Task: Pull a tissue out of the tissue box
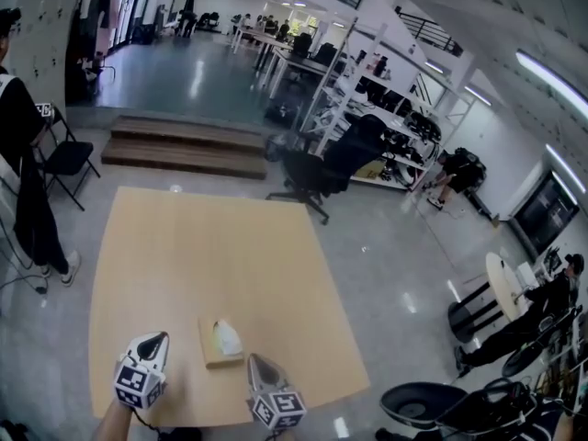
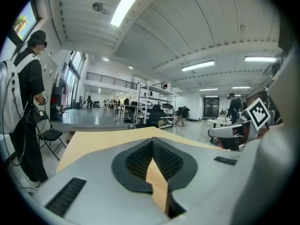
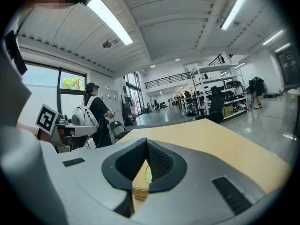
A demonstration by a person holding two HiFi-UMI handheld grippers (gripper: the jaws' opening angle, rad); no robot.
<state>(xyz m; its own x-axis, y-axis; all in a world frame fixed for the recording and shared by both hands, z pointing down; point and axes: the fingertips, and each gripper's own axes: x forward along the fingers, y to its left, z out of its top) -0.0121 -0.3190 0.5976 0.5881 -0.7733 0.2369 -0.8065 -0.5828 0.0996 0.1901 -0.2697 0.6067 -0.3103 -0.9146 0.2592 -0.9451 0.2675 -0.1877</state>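
A flat tan tissue box lies on the light wooden table near its front edge, with a white tissue sticking up from its top. My left gripper is just left of the box and my right gripper just right of it at the near corner; neither touches it. In the left gripper view the jaws meet at their tips over bare tabletop. The right gripper's jaws are also shut and empty, and a sliver of the box shows through the gap behind the tips.
A black office chair stands beyond the table's far right corner. A folding chair and a standing person are at the left. Wooden steps lie further back, and a dark round seat is at the lower right.
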